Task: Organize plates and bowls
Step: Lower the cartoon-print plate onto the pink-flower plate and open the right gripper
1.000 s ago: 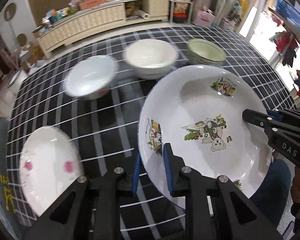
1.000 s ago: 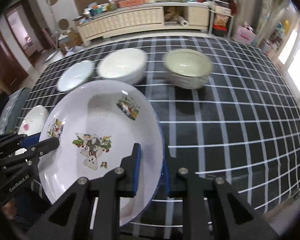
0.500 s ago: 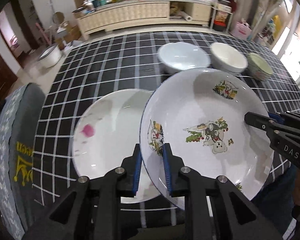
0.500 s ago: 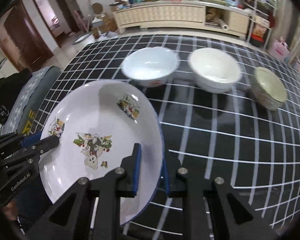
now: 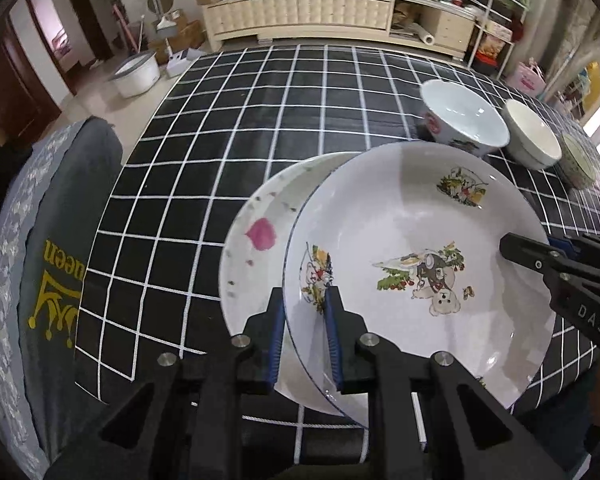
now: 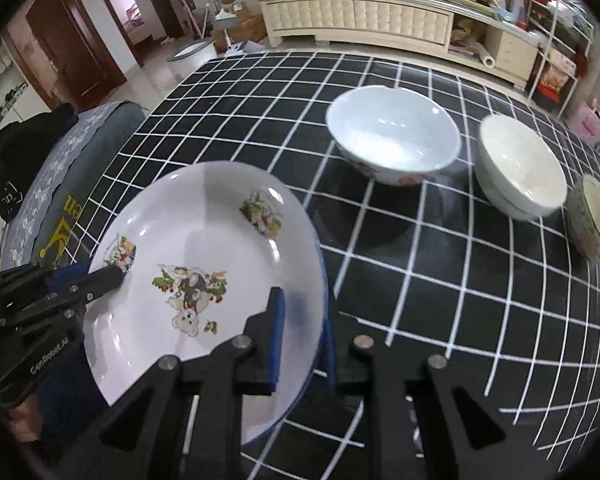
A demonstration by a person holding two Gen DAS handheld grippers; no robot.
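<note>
Both grippers hold one large white plate with cartoon bear prints (image 5: 416,248), also in the right wrist view (image 6: 196,264). My left gripper (image 5: 303,320) is shut on its left rim. My right gripper (image 6: 302,320) is shut on its right rim and shows in the left wrist view (image 5: 540,256). The plate hangs tilted over a smaller white plate with a pink spot (image 5: 256,240) that lies on the checked tablecloth (image 5: 236,128). A pale blue bowl (image 6: 392,136), a white bowl (image 6: 520,164) and a greenish bowl (image 6: 598,216) stand in a row behind.
A grey cushioned chair back with yellow lettering (image 5: 48,240) stands at the table's left edge. A cream sideboard with clutter (image 6: 364,20) stands beyond the far edge. A white basin (image 5: 134,74) sits on the floor.
Both grippers have carried the bear plate to the left across the table. It now overlaps the pink-spot plate, and the bowls have slid to the right in both views.
</note>
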